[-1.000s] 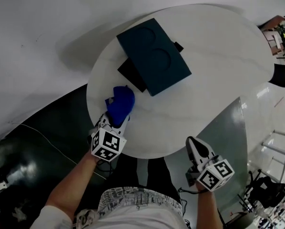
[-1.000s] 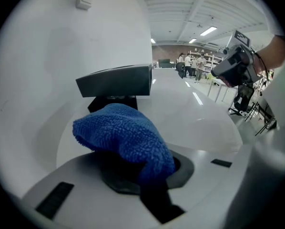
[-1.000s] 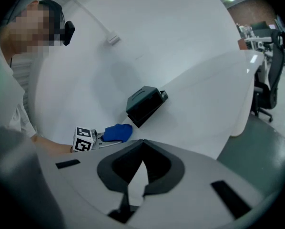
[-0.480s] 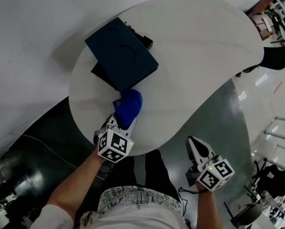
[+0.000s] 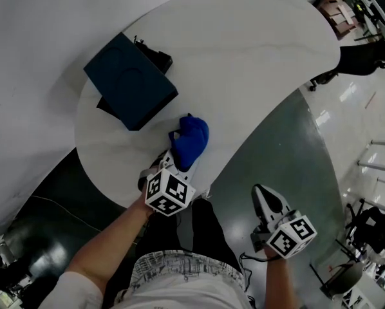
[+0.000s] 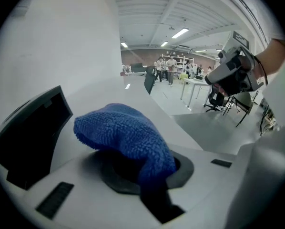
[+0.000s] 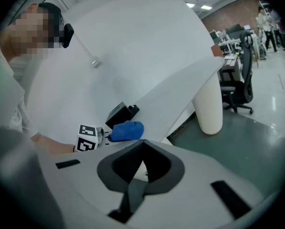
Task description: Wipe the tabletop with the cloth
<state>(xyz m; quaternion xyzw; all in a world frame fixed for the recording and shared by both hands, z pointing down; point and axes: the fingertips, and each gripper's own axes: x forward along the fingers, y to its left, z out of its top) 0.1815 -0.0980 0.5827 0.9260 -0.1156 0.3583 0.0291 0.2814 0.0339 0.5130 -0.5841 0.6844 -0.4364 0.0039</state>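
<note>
The left gripper clamps the cloth, the right gripper is pinched together on nothing, and a wide stroke could shove the box just beyond the left jaws.

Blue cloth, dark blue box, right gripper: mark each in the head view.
blue cloth [image 5: 191, 140], head view, middle of the bunch.
dark blue box [image 5: 129, 89], head view, top face.
right gripper [image 5: 262, 195], head view, between its fingertips.

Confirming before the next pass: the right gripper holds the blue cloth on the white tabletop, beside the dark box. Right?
Not quite: the left gripper holds the blue cloth on the white tabletop, beside the dark box. The head view shows it; the right gripper is beyond its edge, empty.
</note>
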